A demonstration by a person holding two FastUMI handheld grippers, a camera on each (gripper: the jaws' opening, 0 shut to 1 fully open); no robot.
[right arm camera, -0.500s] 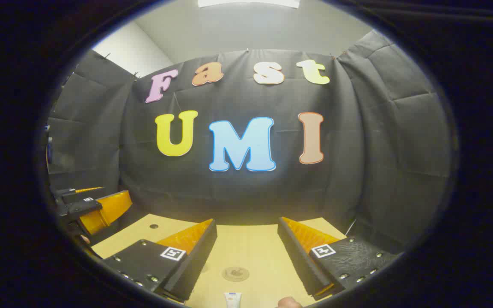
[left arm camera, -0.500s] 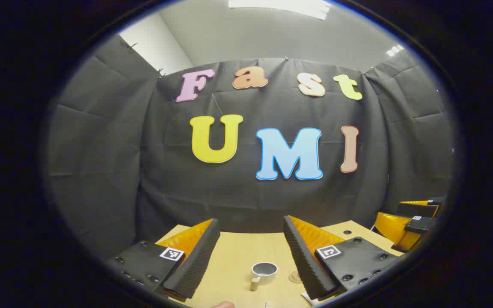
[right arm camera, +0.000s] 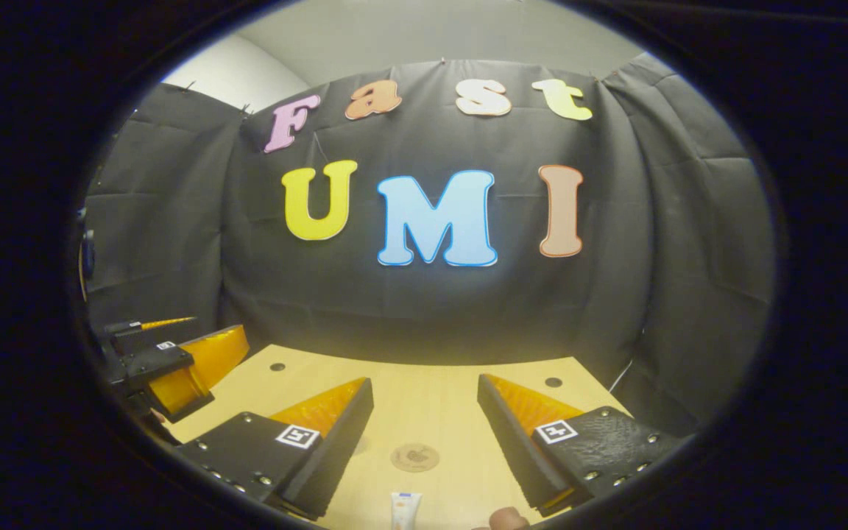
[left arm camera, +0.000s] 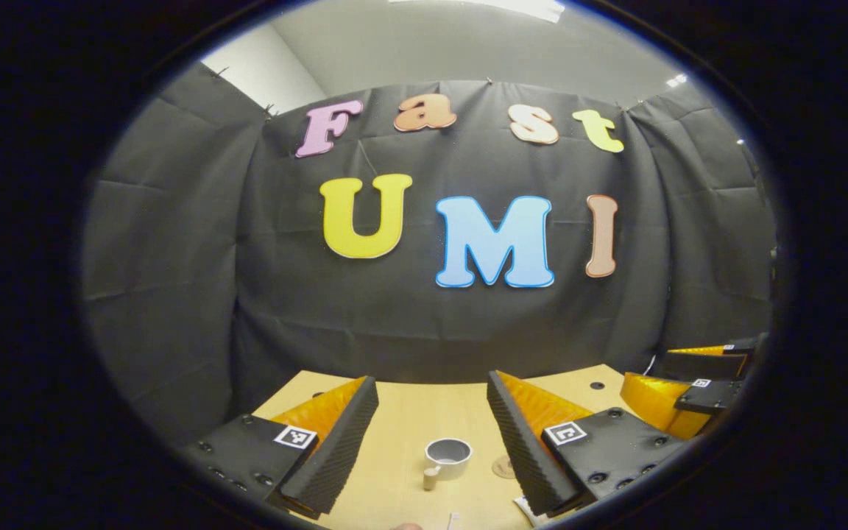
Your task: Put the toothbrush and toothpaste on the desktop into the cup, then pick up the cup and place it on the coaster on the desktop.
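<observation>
Nothing done yet. Left tool (left arm camera: 431, 434) and right tool (right arm camera: 424, 434) both gape wide, holding nothing. Cup (left arm camera: 447, 458) sits empty, bottom centre of left gripper view, w/ toothbrush (left arm camera: 453, 521) at bottom edge. Toothpaste (right arm camera: 405, 509) bottom centre of right gripper view, coaster (right arm camera: 414, 457) just above. All on desk (right arm camera: 424, 397); everything still to do.

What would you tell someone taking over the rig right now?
Left tongs: open, holding nothing, above the desk.
Right tongs: open, holding nothing.
Cup: upright on the desk between the left tongs' fingers, looks empty.
Coaster: bare, ahead of the right tongs.
Toothpaste: lying on the desk at the near edge.
Done: nothing.
Left: load toothbrush and toothpaste, move cup to coaster.
</observation>
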